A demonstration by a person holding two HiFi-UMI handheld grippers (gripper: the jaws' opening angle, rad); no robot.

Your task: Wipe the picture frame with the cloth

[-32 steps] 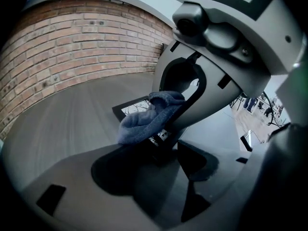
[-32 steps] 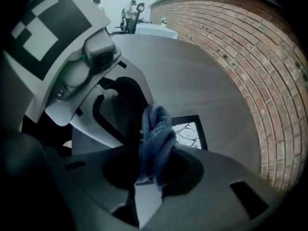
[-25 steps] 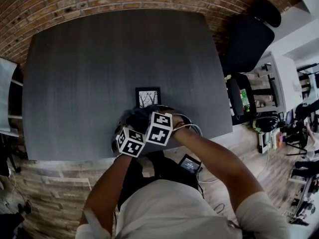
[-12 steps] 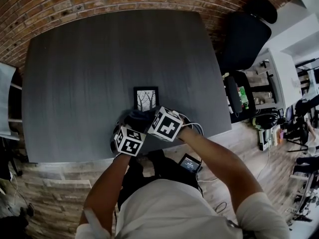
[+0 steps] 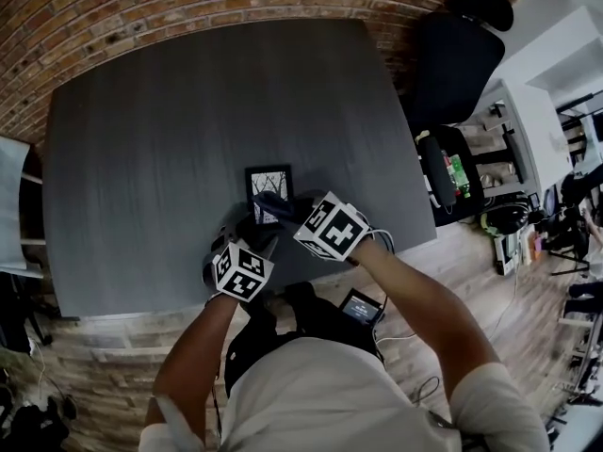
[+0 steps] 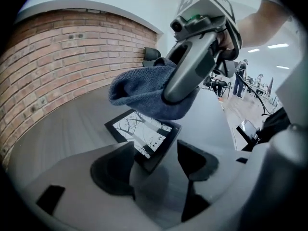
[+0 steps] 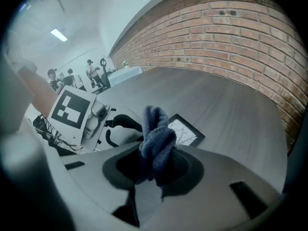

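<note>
I look down on a dark grey tabletop (image 5: pixel 170 130) with a small black picture frame (image 6: pixel 142 134) lying near its front edge, at 12 o'clock from my two hands. My left gripper (image 6: pixel 154 158) has its fingers (image 6: pixel 113 170) spread wide around the frame's near corner, and I see a gap on one side, so I judge it braces rather than clamps. My right gripper (image 7: pixel 155 167) has its fingers (image 7: pixel 187 170) closed on a bunched blue cloth (image 7: pixel 156 141). The cloth sits over the frame's corner at 1 o'clock in the left gripper view. I cannot tell whether it touches the glass. I judge the wiping has barely begun or is mid-stroke. Most of the tree picture shows uncovered, so passes across the glass and border remain.
</note>
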